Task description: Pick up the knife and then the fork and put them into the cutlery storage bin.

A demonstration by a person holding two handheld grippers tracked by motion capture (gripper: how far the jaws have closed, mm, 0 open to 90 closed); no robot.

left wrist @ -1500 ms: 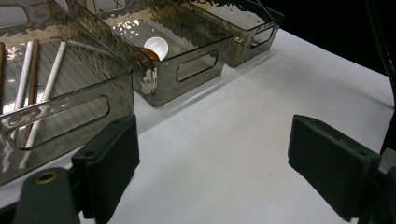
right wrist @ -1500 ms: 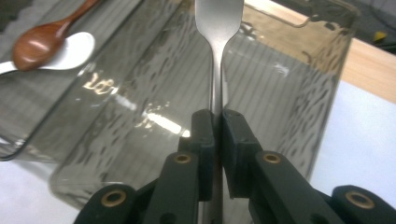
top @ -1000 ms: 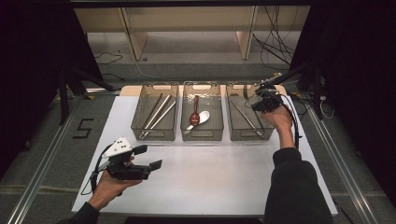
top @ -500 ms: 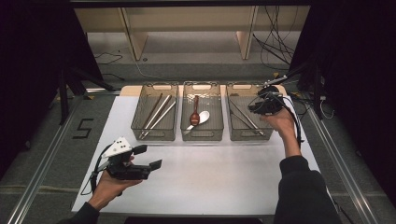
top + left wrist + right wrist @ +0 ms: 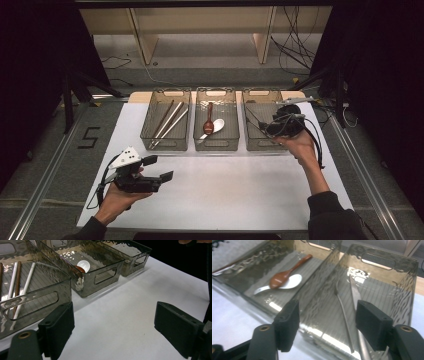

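right tongs (image 5: 276, 121) moved from rim to over right bin (image 5: 387, 277), spread, empty, above utensils (image 5: 352, 305) at 1 o'clock | pick imminent | left tongs (image 5: 159, 169) spread, idle on desk (image 5: 240, 195)

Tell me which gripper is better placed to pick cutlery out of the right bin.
Right. The right gripper hovers open over the right bin, its jaws framing the metal cutlery inside. The left gripper, also open, sits low over bare table near the front edge, far from that bin.
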